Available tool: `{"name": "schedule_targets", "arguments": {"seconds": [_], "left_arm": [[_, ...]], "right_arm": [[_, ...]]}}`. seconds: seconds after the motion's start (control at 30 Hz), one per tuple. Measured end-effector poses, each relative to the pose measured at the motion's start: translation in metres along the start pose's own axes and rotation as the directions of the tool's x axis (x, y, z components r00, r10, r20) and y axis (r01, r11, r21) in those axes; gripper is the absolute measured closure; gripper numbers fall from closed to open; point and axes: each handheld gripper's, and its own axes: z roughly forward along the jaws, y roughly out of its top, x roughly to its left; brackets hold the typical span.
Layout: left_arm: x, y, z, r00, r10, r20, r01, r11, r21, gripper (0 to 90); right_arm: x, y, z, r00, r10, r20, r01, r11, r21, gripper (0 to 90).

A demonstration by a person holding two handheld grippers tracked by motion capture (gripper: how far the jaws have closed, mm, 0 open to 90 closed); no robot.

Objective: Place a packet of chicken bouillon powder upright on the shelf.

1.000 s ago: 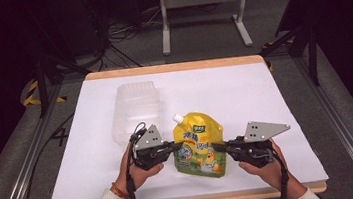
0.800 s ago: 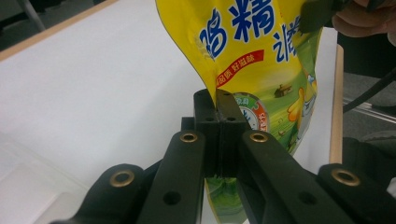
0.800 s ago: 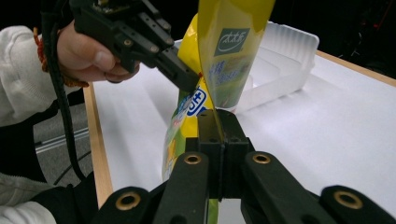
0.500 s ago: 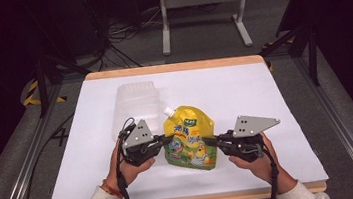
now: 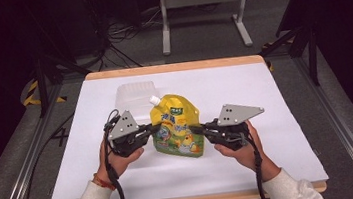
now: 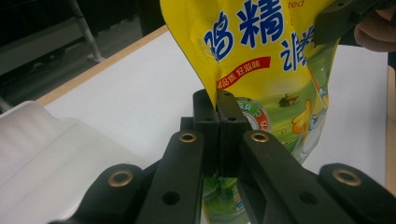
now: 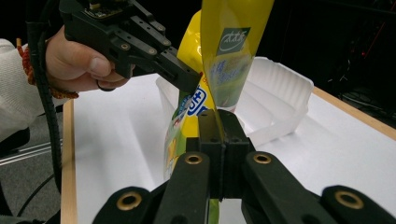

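Where black fingers point(image 6: 218, 122) pinch: glossy yellow pouch point(image 5: 178, 129).

A wooden-edged table point(image 5: 171, 68) with a white sheet point(image 5: 244, 92) covering nearly all its top carries a clear plastic tray point(image 5: 134, 95) toward its far left part, resting directly on the sheet.

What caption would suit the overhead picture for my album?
Two hand-held tools, left tool and right tool, pinch a yellow pouch by its side edges beside a clear tray.
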Motion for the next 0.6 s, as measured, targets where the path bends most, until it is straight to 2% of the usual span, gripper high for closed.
{"name": "schedule_targets", "arguments": {"seconds": [0.17, 0.23, 0.3, 0.37, 0.6], "left_arm": [[0.007, 0.003, -0.005, 0.9998, 0.0, -0.021, -0.001, 0.9997, -0.024, 89.0], [0.009, 0.005, -0.007, 0.9995, 0.013, -0.03, -0.014, 0.9995, -0.027, 89.0], [0.011, 0.007, -0.01, 0.9997, -0.003, -0.024, 0.002, 0.9991, -0.043, 89.0], [0.012, 0.009, -0.013, 0.9996, 0.004, -0.028, -0.006, 0.9984, -0.057, 89.0], [0.019, 0.017, -0.021, 0.998, 0.017, -0.061, -0.022, 0.9967, -0.078, 88.6]], "right_arm": [[-0.004, 0.007, 0.009, 0.9999, 0.011, 0.005, -0.01, 0.999, -0.035, 90.0], [-0.005, 0.009, 0.01, 0.9999, 0.01, 0.007, -0.009, 0.999, -0.045, 90.0], [-0.007, 0.014, 0.011, 0.9999, 0.011, 0.007, -0.01, 0.998, -0.06, 90.0], [-0.008, 0.018, 0.011, 0.9999, 0.011, 0.004, -0.01, 0.997, -0.075, 90.0], [-0.007, 0.03, 0.013, 0.9999, 0.002, 0.01, -0.001, 0.995, -0.099, 90.0]]}}
